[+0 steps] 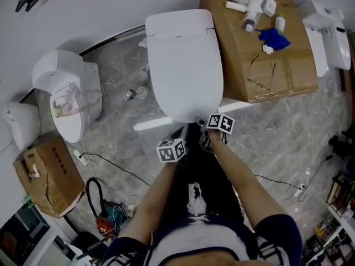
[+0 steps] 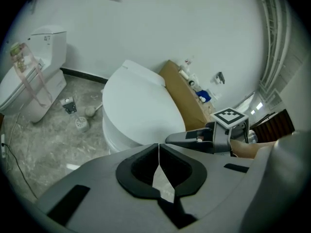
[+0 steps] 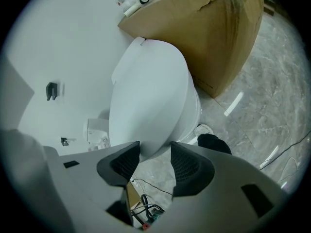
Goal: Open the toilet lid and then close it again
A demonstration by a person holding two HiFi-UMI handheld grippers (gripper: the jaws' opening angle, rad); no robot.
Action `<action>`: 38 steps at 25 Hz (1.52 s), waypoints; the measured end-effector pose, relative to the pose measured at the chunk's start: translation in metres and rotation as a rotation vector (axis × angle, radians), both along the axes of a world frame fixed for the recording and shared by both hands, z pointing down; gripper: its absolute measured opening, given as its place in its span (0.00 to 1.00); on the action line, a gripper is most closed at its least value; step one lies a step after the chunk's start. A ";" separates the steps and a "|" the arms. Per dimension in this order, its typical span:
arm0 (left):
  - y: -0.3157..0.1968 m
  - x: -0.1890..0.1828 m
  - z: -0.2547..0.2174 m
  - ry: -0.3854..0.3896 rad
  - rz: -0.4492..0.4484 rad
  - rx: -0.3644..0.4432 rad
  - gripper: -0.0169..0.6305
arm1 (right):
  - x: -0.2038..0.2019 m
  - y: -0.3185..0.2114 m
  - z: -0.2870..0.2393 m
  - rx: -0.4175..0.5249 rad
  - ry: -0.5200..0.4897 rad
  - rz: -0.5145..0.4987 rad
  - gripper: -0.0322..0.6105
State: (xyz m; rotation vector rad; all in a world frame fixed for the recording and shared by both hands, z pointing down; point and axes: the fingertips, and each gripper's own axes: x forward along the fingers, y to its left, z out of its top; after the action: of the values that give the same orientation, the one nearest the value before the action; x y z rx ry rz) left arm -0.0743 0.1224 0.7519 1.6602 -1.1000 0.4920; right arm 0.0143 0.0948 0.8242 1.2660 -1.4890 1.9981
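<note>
Grey veined marble floor (image 1: 288, 132), plain white wall behind. Your toilet lid (image 1: 186, 60), a smooth glossy white oval, lies closed just ahead of you. Left gripper (image 2: 159, 147): jaws pressed together, nothing between. Right gripper (image 3: 154, 152): jaws spread, the lid's front rim showing between the tips. Brown cardboard box (image 1: 260, 54) crowds the toilet's right flank; second toilet (image 1: 69, 93) stands left.

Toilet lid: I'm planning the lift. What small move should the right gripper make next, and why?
Probably ease the right gripper forward until its open jaws straddle the front edge of the toilet lid, then close: it lies down, rim at the jaw tips, ungripped.
</note>
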 end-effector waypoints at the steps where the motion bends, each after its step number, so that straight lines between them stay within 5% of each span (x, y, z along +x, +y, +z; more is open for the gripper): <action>1: 0.002 0.000 0.002 0.001 -0.002 0.005 0.04 | 0.000 0.001 0.004 -0.001 0.004 -0.004 0.36; 11: -0.001 0.008 0.012 0.005 0.016 0.120 0.04 | -0.002 0.007 0.038 -0.017 0.011 -0.036 0.35; 38: -0.006 0.004 0.070 0.019 -0.023 0.033 0.03 | -0.005 0.018 0.123 -0.142 -0.007 -0.067 0.35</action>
State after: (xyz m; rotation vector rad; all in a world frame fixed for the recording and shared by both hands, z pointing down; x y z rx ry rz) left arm -0.0705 0.1161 0.8221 1.6755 -1.1172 0.4444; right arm 0.0089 0.1131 0.9474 1.1375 -1.3476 2.0269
